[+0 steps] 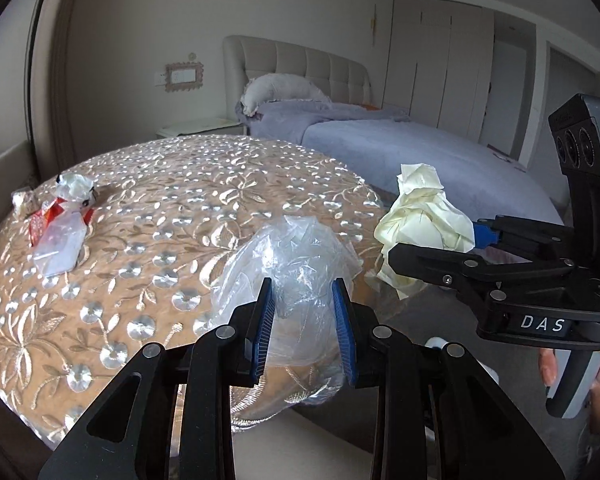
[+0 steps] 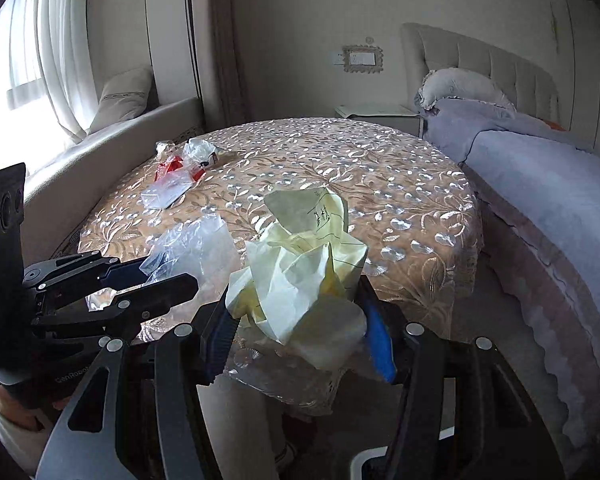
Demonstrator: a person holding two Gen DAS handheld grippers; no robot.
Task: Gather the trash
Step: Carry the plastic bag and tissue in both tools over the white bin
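Left wrist view shows your left gripper clamped on a crumpled clear plastic bag, the blue pads pressing into it from both sides. The bag bulges up above the fingertips and hangs over the near edge of the round counter, which is covered with a gold cloth patterned in silver leaves and dots. To the right in that view, your right gripper comes in from the side, pinching a wad of pale yellow crumpled paper that is held off the counter, beside its edge.

From the right wrist view you see the same paper wad filling the space between your right gripper's pads, held fairly wide around its bulk; a few pen lines show on one fold. Your left gripper sits at lower left there, with the clear bag sticking out from its fingers.

More trash lies on the far left part of the counter: a flat clear plastic packet, a red wrapper partly beneath it, and a crumpled white wrapper just behind. Beyond the counter stands a bed with a lavender cover and a tufted headboard.
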